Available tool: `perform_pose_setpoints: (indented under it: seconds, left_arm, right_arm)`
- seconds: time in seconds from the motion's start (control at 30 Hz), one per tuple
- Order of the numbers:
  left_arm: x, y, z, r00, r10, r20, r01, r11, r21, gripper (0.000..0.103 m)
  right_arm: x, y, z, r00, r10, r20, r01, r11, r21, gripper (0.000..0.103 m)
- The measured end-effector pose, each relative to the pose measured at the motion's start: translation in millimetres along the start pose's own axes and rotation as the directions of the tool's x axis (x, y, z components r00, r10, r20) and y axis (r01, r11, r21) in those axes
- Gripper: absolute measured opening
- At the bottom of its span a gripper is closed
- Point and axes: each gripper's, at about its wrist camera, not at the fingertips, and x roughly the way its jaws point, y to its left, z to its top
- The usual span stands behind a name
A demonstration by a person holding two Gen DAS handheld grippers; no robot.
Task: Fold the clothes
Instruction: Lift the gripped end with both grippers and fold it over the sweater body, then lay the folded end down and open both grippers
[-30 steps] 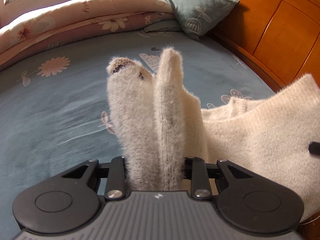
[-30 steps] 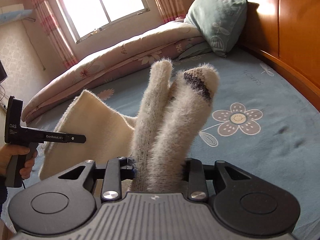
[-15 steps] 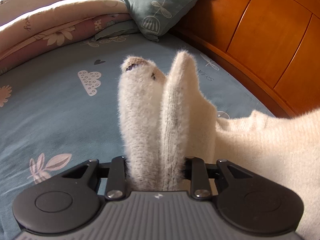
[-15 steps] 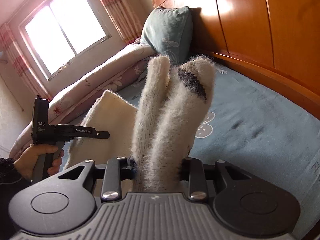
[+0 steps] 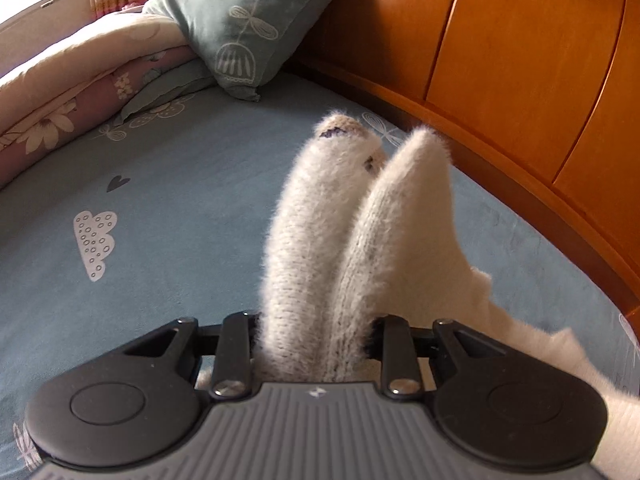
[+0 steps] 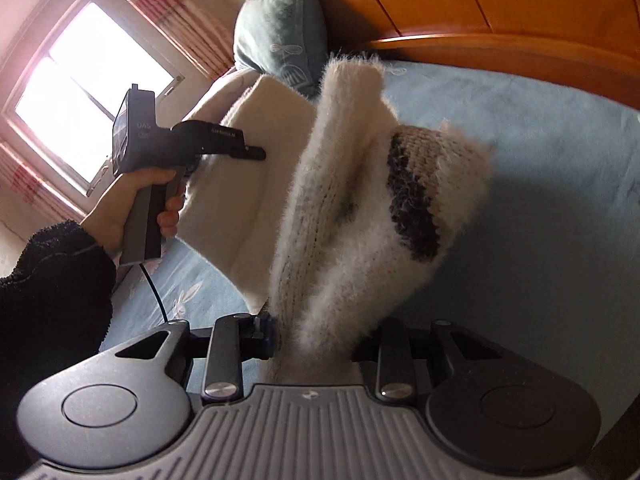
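We hold a fuzzy cream sweater (image 6: 248, 184) up over the bed (image 5: 152, 208), with one gripper at each end of it. Our left gripper (image 5: 340, 240) has its two fingers hidden inside folds of the fluffy knit, so the jaws are closed on the sweater with just a small gap filled by cloth. In the left wrist view the wool stands up like two soft ears in front of us, and more of it trails off to the right, above the blue sheet. Our right gripper (image 6: 360, 208) is also pinched on the sweater, and its fingers are wrapped in thick knit too. Here the wool has a dark stripe (image 6: 412, 208) and a tan patch on it. In the right wrist view we see our left hand (image 6: 132, 208) in a black sleeve (image 6: 52, 288), holding the handle of the other gripper, and the sweater hangs like a wide flap between the two grippers. A blue-green pillow (image 5: 248, 20) leans on the wooden headboard (image 5: 520, 60). A rolled flowery quilt (image 5: 72, 92) lies beside the pillow. A bright window (image 6: 84, 92) with pink curtains is behind it.
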Motion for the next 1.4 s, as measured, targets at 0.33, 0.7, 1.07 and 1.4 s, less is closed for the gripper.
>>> perform_pose_setpoints:
  seconds: [0.33, 0.7, 1.07, 1.4]
  left_arm:
    - [36, -21, 4, 0.997, 0.044, -0.062, -0.042, 0.999, 0.034, 0.026]
    - [71, -32, -8, 0.991, 0.111, -0.076, -0.102, 0.989, 0.109, 0.027]
    - [89, -65, -28, 0.977, 0.214, -0.009, -0.198, 0.917, 0.346, 0.030]
    - [58, -27, -11, 0.981, 0.192, 0.007, -0.189, 0.958, 0.214, 0.063]
  right_arm:
    - [7, -38, -34, 0.998, -0.033, -0.057, 0.038, 0.995, 0.090, 0.035]
    - [18, -44, -57, 0.985, -0.165, -0.053, 0.168, 0.984, 0.063, 0.035]
    - [16, -24, -55, 0.979, -0.198, -0.041, 0.201, 0.978, 0.061, 0.038]
    - [12, -45, -61, 0.984, -0.175, -0.035, 0.177, 0.979, 0.096, 0.052]
